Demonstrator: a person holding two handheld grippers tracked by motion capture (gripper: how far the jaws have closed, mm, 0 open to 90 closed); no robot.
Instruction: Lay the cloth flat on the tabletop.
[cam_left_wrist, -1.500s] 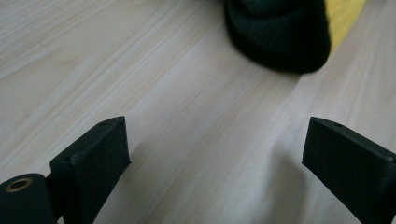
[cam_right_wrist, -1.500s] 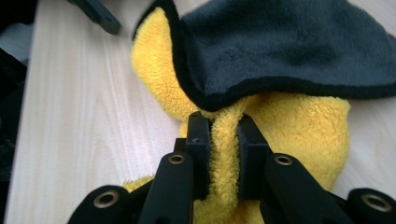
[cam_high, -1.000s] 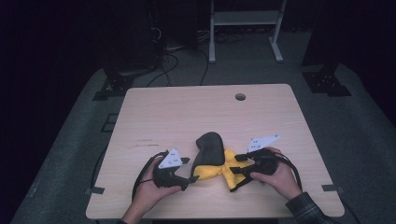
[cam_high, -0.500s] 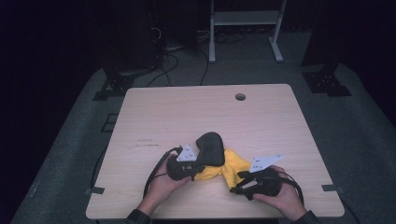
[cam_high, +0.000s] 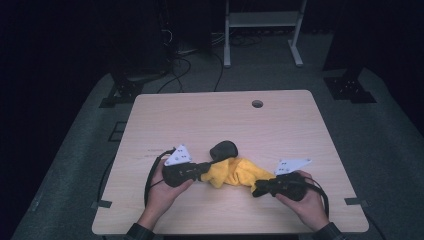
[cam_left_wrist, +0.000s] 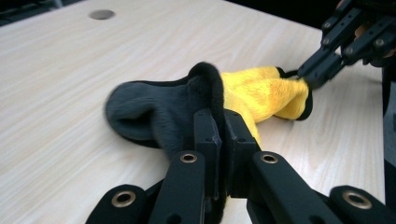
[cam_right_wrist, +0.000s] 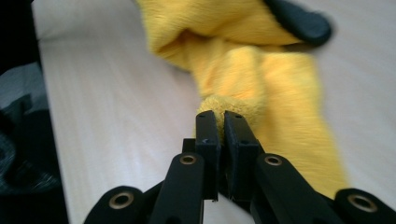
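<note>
A fleece cloth (cam_high: 235, 172), yellow on one side and dark grey on the other, lies stretched out near the table's front edge. My left gripper (cam_high: 205, 170) is shut on its left end; in the left gripper view the jaws (cam_left_wrist: 223, 116) have just closed on the black-edged fold where the dark side (cam_left_wrist: 149, 112) meets the yellow side (cam_left_wrist: 266, 88). My right gripper (cam_high: 256, 189) is shut on the cloth's right end. Its jaws (cam_right_wrist: 222, 116) have just closed on a bunched yellow tip of the cloth (cam_right_wrist: 261, 79). The right gripper (cam_left_wrist: 310, 74) also appears in the left gripper view.
The wooden table (cam_high: 200, 120) has a round cable hole (cam_high: 257, 103) near its far edge. Both hands rest close to the front edge. Beyond the table on the dark floor are cables (cam_high: 185, 55) and a white frame stand (cam_high: 260, 20).
Both grippers went from open to shut on the cloth. The left gripper moved right onto its edge, the right one drew back toward the front edge. The cloth's raised dark hump flattened and the cloth stretched out.
</note>
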